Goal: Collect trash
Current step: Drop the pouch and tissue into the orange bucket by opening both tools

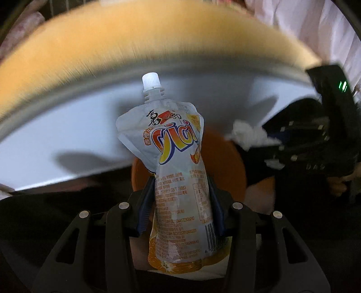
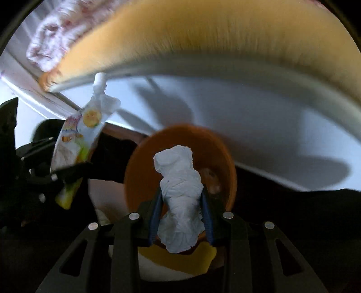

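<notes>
The left gripper (image 1: 182, 193) points steeply down, its blue pads (image 1: 146, 202) clamped at nine and three o'clock on a drink pouch (image 1: 178, 157). The right gripper (image 2: 181, 202) points steeply down too, its pads (image 2: 155, 211) pinched on a crumpled tissue (image 2: 180, 198).

A round table with a pale, bluish-white top (image 2: 259, 135) and a thin grey rim. Behind it a wide band of yellow-orange cushion or seat (image 1: 146, 38), blurred. White cloth (image 1: 304, 20) at the upper right in the left view, maybe a curtain. A pink and white patterned fabric (image 2: 56, 38) at the upper left in the right view. Hard light from one side, dark sharp shadows across the tabletop. Below the table edge, dark floor (image 2: 293, 214), detail not readable.
</notes>
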`<act>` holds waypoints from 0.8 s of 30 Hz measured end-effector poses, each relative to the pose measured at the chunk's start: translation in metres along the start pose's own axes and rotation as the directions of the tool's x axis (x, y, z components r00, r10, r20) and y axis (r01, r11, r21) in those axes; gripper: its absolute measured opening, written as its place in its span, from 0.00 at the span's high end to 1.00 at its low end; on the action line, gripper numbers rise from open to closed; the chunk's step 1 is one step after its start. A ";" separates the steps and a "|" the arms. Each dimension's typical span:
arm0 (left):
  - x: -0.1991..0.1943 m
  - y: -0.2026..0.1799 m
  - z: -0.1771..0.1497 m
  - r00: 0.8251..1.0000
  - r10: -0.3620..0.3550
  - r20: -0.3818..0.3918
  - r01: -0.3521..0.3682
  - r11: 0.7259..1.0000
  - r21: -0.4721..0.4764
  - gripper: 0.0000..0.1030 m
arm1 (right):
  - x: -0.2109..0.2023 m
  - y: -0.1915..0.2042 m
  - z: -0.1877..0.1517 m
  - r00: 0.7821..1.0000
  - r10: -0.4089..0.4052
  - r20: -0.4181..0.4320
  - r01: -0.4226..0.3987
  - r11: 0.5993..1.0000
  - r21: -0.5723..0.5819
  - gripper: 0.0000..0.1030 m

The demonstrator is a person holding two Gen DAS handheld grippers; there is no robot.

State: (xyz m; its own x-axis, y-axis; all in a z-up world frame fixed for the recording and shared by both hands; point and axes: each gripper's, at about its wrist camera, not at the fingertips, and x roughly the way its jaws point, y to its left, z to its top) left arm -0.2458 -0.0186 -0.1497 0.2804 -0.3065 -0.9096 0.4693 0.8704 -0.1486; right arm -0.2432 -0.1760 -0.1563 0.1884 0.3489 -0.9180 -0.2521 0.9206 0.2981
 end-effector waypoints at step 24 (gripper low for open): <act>0.059 0.009 0.004 0.982 -0.002 -0.190 -0.005 0.999 -0.037 0.23 | 0.040 -0.015 0.003 0.996 -0.047 -0.082 0.054 0.995 0.085 0.39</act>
State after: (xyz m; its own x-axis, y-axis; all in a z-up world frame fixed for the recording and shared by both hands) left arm -0.2215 -0.0309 -0.2032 0.1150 -0.2291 -0.9666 0.4369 0.8855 -0.1580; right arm -0.2288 -0.1753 -0.1971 0.1214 0.2897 -0.9494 -0.1601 0.9496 0.2693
